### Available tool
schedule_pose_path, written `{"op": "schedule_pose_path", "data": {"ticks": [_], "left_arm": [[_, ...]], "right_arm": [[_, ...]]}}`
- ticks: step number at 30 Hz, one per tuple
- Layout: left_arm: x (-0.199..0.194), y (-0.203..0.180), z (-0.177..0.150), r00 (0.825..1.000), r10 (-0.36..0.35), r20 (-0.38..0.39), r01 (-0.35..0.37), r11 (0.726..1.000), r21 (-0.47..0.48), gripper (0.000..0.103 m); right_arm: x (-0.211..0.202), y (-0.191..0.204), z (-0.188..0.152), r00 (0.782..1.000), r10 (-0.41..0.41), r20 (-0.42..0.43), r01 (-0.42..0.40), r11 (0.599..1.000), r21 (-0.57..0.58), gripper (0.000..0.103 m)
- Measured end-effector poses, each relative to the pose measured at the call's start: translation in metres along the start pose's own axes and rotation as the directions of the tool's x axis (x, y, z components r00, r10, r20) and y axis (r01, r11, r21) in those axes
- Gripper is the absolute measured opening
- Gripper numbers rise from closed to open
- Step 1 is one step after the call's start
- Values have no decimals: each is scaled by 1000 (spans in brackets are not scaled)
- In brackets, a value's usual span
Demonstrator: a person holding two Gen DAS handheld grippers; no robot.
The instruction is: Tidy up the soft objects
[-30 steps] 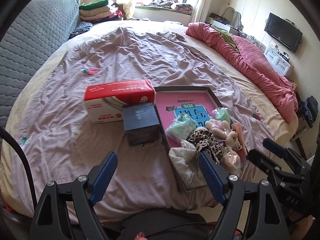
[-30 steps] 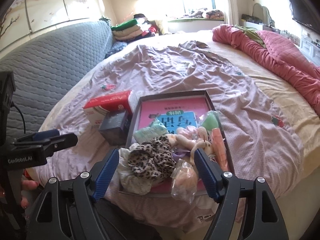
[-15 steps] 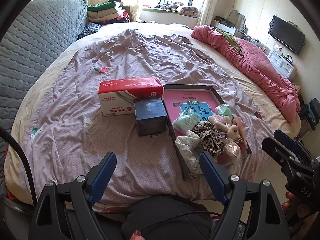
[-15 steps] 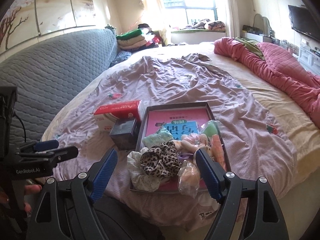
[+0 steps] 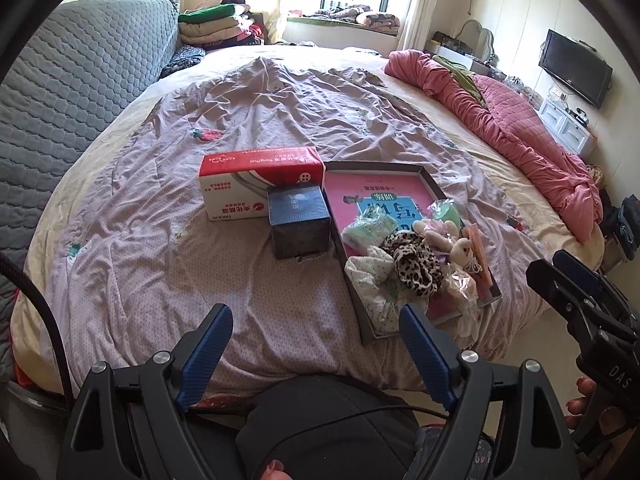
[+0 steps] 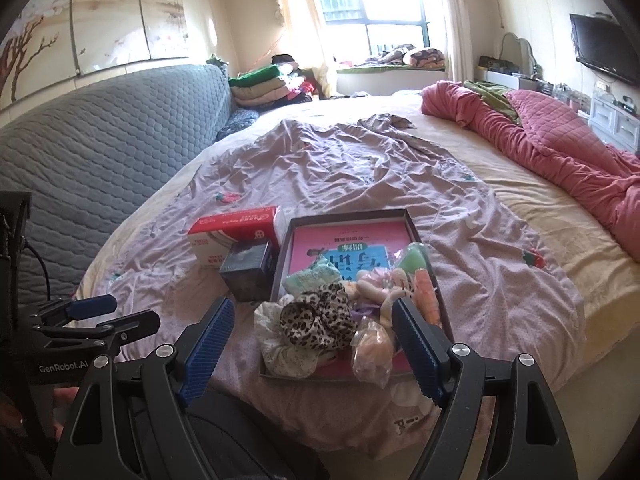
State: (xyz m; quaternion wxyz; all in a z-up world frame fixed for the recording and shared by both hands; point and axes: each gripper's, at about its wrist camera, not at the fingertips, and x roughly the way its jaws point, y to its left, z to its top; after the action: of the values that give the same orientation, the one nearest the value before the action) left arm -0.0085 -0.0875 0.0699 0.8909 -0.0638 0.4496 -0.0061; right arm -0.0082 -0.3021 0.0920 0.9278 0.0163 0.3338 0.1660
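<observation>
Setting: bedroom, wide bed covered by a wrinkled lilac sheet with small strawberry prints.
Left gripper: low in the near foreground of the left wrist view, blue fingers spread wide, released, nothing between them, above the near edge of the bed.
Right gripper: near foreground of the right wrist view, blue fingers spread wide, released, gripping nothing, hovering just short of the tray.
Tray: shallow dark-rimmed box on the near right part of the bed, pink and blue printed sheet lining its bottom.
Soft objects: heaped in the near half of the tray.
Leopard-print scrunchie: on top of a white dotted cloth at the near left corner of the tray.
Plush bunny: just right of the scrunchie, pale beige.
Mint-green packet: just beyond the scrunchie.
Bagged peach item: at the near rim of the tray, in clear plastic.
Red and white tissue box: left of the tray.
Dark blue box: touching the near side of the tissue box, beside the tray.
Pink quilt: bunched along the far right of the bed.
Grey quilted sofa: along the left side.
</observation>
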Motion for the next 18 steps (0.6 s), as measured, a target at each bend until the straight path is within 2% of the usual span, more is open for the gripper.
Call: {"op": "schedule_pose_path", "data": {"ticks": [18], "left_arm": [[11,3,-26,998,54,-21,-55,998,-28,85]], "right_arm": [[8,4,-27,997,-57,-43,59,998,24,82]]}}
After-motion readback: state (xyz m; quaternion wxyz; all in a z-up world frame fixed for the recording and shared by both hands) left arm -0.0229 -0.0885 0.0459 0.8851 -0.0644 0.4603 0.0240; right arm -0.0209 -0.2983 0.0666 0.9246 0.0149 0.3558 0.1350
